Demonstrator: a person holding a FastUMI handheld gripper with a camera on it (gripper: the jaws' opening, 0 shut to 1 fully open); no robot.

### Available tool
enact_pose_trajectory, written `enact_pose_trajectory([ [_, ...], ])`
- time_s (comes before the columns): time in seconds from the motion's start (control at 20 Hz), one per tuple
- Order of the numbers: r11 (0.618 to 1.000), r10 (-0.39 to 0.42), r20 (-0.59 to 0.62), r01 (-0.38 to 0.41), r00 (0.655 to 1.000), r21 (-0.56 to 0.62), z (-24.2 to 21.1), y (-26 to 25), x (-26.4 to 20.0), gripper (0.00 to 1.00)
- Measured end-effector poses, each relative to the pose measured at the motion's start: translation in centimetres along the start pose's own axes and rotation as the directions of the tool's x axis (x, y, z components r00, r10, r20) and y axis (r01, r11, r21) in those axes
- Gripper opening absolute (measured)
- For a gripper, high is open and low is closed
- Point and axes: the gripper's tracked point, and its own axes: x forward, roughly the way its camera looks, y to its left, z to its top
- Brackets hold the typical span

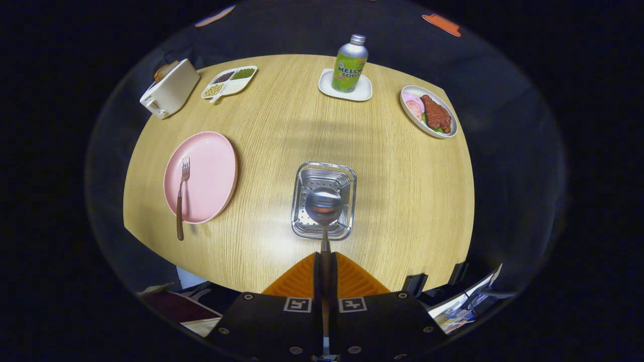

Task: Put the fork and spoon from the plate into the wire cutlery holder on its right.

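Hovering high over the table [402, 201], the gripper [326, 261] is clamping the spoon [324, 211] by its handle, its bowl hanging above the wire holder [302, 201]. The fork [181, 196] is lying on the pink plate [211, 171], handle overhanging the rim; bare wood is ringing the holder.

Bright overhead light, sharp center, fisheye-warped edges.

High tool-mounted view over table [282, 100]
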Motion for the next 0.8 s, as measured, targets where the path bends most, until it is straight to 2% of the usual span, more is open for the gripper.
enact_pose_trajectory([
  [0.3,1.0,-0.013,-0.067,0.011,0.998,-0.024,0.9,-0.2,1.5,0.05],
  [0.55,1.0,-0.005,-0.055,0.005,0.998,-0.003,1.7,-0.1,1.5,0.08],
  [0.7,1.0,-0.003,-0.009,0.003,1.0,0.004,2.6,0.1,0.7,0.13],
  [0.8,1.0,-0.006,0.027,0.006,1.0,0.003,3.1,0.1,-0.2,0.2],
])
